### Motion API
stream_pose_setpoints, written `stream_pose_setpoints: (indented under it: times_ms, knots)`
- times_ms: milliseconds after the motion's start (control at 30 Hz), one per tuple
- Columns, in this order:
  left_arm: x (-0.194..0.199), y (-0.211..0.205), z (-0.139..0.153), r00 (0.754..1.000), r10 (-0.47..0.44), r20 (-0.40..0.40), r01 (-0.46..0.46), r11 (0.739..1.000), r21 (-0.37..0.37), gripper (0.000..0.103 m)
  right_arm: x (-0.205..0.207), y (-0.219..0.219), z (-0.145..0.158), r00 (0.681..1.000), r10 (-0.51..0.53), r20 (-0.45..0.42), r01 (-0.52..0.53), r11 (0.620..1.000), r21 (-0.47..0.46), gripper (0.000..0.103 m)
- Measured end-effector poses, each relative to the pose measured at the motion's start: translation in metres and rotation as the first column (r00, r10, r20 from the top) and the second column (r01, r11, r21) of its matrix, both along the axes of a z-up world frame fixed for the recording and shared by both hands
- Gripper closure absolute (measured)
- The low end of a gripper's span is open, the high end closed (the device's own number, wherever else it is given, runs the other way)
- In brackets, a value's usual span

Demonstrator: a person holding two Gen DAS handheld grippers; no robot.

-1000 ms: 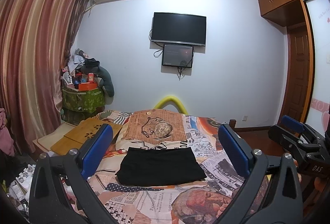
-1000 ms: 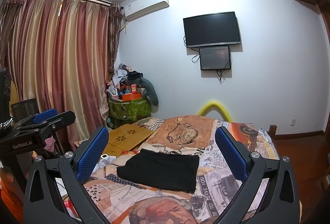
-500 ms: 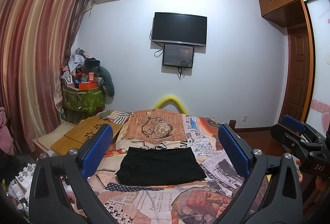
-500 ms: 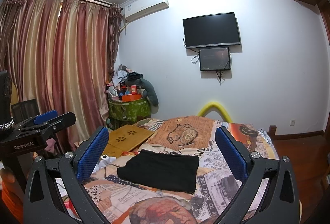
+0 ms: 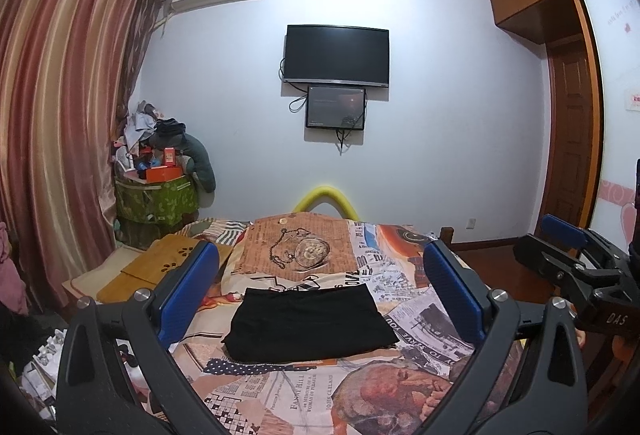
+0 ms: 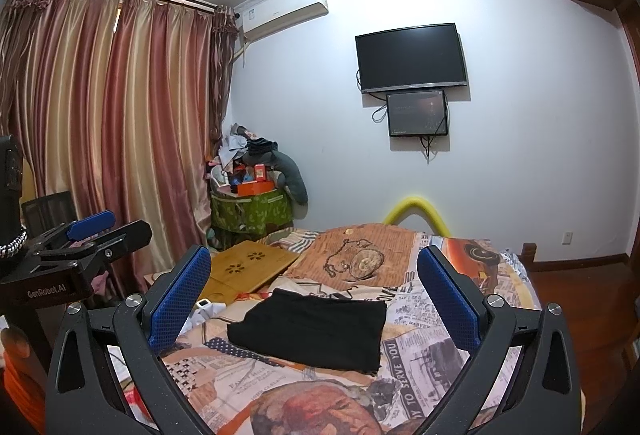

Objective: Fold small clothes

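Black garment (image 5: 310, 323) lies flat on the patterned bedspread (image 5: 424, 319), long axis crosswise, dead ahead of the left gripper (image 5: 320, 299) and slightly left of the right gripper (image 6: 316, 299), both jaws spread wide, empty, neither touching it

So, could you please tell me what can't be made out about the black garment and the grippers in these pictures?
- Black garment, both views: its type; only a flat dark folded shape shows.
- Its layers and underside: hidden against the bedspread.
- Left gripper and right gripper: the hands holding them, cut off by the bottom edges.
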State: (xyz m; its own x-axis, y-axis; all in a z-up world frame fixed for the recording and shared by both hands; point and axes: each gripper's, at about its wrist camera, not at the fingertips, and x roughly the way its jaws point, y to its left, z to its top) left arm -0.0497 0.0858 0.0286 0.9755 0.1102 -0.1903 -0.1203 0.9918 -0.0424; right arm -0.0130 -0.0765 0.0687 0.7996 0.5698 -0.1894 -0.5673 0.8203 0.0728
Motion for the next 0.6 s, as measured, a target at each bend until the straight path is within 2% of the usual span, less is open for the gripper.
stream_pose_setpoints:
  times_ms: [600]
  knots:
    - [0.0059, 0.0013, -0.0043, 1.0, -0.024, -0.018, 0.024, 1.0, -0.01, 0.0, 0.0012, 0.0017, -0.0032, 1.0, -0.001, -0.019, 0.001, 1.0, -0.006, 0.001]
